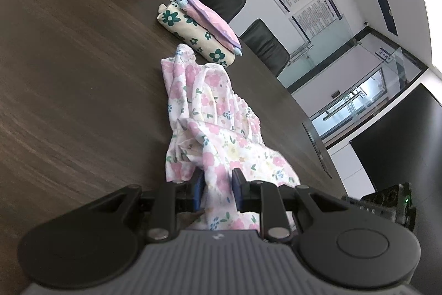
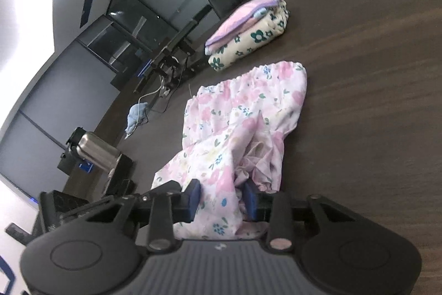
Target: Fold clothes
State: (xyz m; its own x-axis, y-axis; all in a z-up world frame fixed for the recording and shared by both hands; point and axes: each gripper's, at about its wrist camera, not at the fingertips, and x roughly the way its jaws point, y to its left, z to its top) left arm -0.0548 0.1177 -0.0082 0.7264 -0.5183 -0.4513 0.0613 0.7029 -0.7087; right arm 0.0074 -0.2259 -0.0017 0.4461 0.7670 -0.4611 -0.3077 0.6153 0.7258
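**Two grips on one floral garment**

Two near corners of the pink floral garment are pinched, one in each hand-held gripper, while the rest trails away across the dark wooden desk. Its long axis runs straight ahead from the grippers towards the far edge of the desk, the gathered elastic band lying at the far end, the loose bunched cloth nearest the jaws. The left hand-held gripper is clenched on a fold of the fabric, blue pads pressing it from both sides. The right hand-held gripper likewise has cloth between its pads and looks clamped on it. Neither hand is plainly nearer; both sit at the garment's near end. The coming move probably means lifting or drawing the near end to spread the cloth along that axis.

Beyond the band lies a stack of folded clothes, just past it and apart from it.
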